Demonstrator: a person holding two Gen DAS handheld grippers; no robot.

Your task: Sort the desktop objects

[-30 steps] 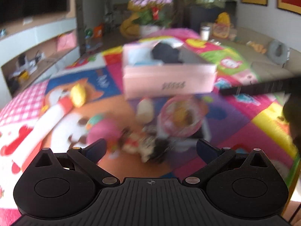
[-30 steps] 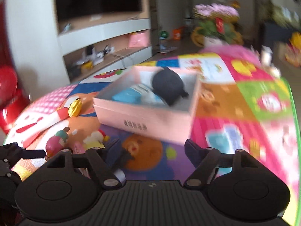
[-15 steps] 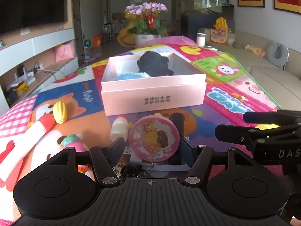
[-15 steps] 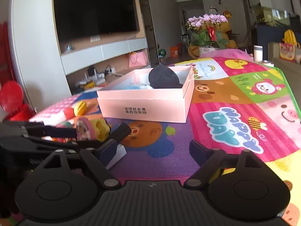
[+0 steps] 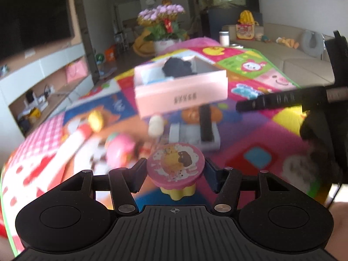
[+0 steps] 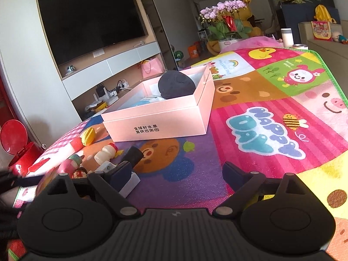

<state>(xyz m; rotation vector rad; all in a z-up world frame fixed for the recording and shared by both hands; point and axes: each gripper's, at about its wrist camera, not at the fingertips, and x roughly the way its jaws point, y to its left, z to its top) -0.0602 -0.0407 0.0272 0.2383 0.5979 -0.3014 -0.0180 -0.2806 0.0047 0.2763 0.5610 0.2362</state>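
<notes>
The left tool (image 5: 175, 171) is clenched on a pink toy (image 5: 175, 167) with a round printed top and a yellow base; its jaws have just been closing, and the pads press on the toy's two sides. The toy is held clear of the mat (image 5: 261, 139). Past it, a grey tray (image 5: 191, 133) with a black bar across it lies on the mat, with a small white bottle (image 5: 156, 126) just to its left and a pink round toy (image 5: 119, 152) nearer the left tool. Further back a pink box (image 5: 180, 93) stands open, and a black bundle (image 5: 179, 67) is seen inside it. Nothing is seen between the held toy and the box but the tray and bottle below. The right tool's finger (image 5: 280, 101) crosses the right side of the left view.

The right tool (image 6: 174, 171) is released; its jaws have just been opening, and only mat is seen between them. The tray (image 6: 128, 182) lies at its left finger, the bottle (image 6: 106, 153) beyond that, and a yellow ridged toy (image 6: 88, 136) near the box's corner (image 6: 161, 117).

Half a second ago the pink toy was resting low in front of the tray; now it is raised between the left jaws.
</notes>
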